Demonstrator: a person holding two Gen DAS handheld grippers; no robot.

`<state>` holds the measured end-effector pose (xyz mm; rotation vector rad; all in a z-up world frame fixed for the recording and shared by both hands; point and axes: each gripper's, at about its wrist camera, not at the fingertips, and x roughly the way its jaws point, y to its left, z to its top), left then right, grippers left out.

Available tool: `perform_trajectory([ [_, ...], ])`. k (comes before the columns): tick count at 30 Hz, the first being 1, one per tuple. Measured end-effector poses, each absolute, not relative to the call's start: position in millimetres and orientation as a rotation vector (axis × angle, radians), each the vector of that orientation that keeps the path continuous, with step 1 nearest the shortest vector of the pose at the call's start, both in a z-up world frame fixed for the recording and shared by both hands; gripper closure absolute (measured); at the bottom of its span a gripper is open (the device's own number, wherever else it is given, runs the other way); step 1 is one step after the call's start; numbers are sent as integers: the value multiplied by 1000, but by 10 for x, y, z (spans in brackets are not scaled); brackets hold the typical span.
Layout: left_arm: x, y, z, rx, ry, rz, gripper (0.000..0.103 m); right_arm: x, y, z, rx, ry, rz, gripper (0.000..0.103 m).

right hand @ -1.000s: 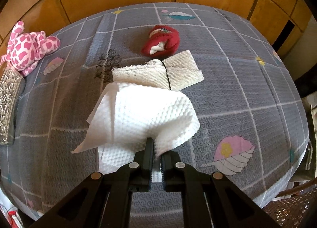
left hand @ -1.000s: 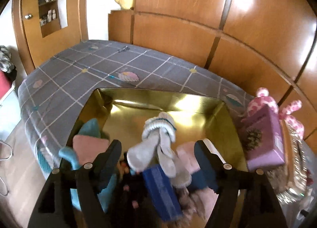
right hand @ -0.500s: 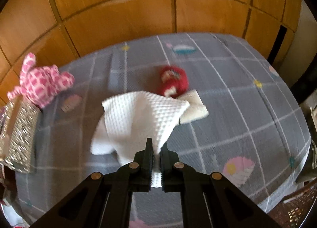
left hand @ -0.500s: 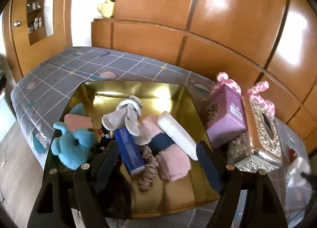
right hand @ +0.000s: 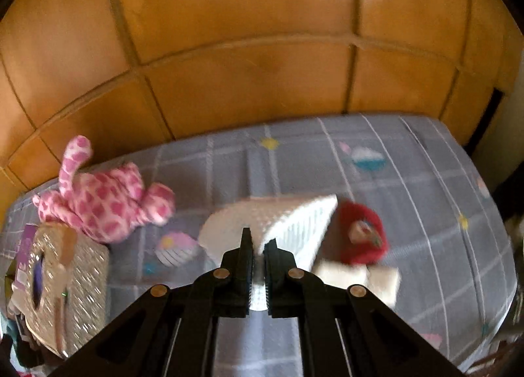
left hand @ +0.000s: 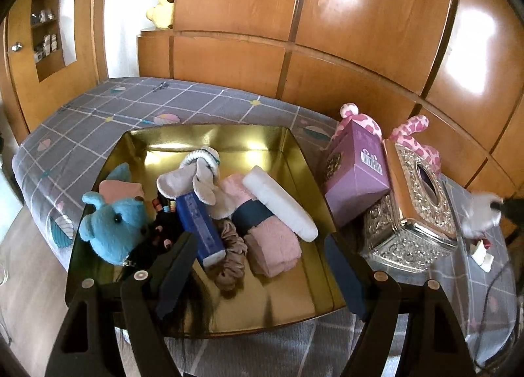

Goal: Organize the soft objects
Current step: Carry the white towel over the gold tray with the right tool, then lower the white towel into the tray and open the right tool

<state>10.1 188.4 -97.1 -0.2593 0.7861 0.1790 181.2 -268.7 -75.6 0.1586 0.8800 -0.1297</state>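
Observation:
My right gripper (right hand: 258,242) is shut on a white dimpled cloth (right hand: 278,223), which hangs lifted above the grey checked bedspread (right hand: 409,213). Under it lie a red soft ball (right hand: 360,236) and a folded cream towel (right hand: 357,275). A pink spotted plush (right hand: 104,203) lies to the left. In the left wrist view my left gripper (left hand: 258,265) stands open, with nothing between its fingers, over the near edge of a gold tray (left hand: 294,298). The tray holds a blue plush (left hand: 114,229), grey socks (left hand: 196,180), a pink towel (left hand: 271,246), a white roll (left hand: 281,203) and a blue box (left hand: 199,226).
A purple box (left hand: 357,177) and a silver tissue box (left hand: 416,210) stand right of the tray, with the pink plush (left hand: 416,138) behind them. Wooden panelling (left hand: 327,33) backs the bed. The right gripper with its cloth (left hand: 481,213) shows blurred at the far right.
My right gripper has lifted the white cloth off the bedspread and swung left and up. My left gripper has pulled back from inside the tray, so more of the tray shows.

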Motion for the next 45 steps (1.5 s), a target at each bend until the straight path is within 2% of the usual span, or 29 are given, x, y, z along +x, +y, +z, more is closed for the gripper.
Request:
perform_trajectory([
  [17, -27, 1964, -999, -286, 794, 178, 23, 2371, -920, 112, -8, 703, 135, 99],
  [24, -101, 2009, -990, -287, 795, 184, 23, 2304, 60, 231, -59, 674, 354, 99],
  [36, -294, 2246, -988, -302, 787, 251, 23, 1538, 1532, -334, -197, 776, 859, 99],
  [42, -359, 2429, -988, -340, 776, 298, 23, 1444, 1877, -981, -283, 925, 864, 99],
  [44, -367, 2450, -993, -341, 776, 305, 23, 1477, 1868, -1104, -274, 956, 845, 93],
  [45, -364, 2456, -1002, -341, 777, 307, 23, 1496, 1876, -1144, -262, 967, 842, 86],
])
